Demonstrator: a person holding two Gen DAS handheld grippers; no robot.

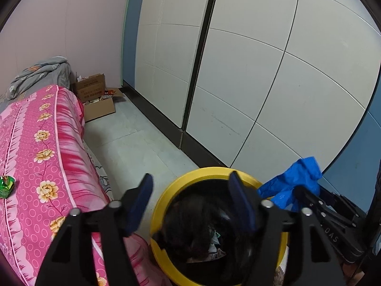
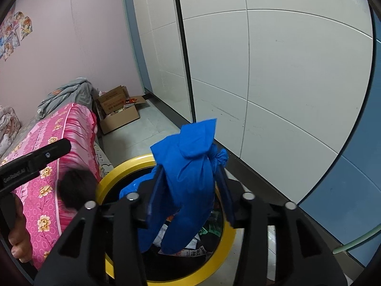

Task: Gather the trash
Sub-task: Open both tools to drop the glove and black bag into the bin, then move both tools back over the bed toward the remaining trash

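We have both grippers over the bin (image 1: 164, 195), a round one with a yellow rim, standing on the floor between the bed (image 1: 42, 143) and the wardrobe (image 1: 250, 71).

Left gripper (image 1: 190, 202): jaws spread, nothing between them. Right gripper (image 2: 190, 190): jaws partly spread, with the blue bag (image 2: 188, 178) between them; it drapes down into the bin mouth. We can't tell if the pads still press on it, looks more like a release than a pinch.

Progress: the bin already holds paper scraps and wrappers, and the bag is about in. Left over, as far as we see: a green wrapper (image 1: 7, 186) lying on the bed cover, well apart from the bin. Cardboard boxes (image 1: 95, 97) at the far wall hold stuff; whether that is trash we can't say.

Room: bed edge sits just beside the bin on one side, wardrobe plinth close on the other. Narrow floor strip ahead is open. Lifting straight up looks like the safest exit.
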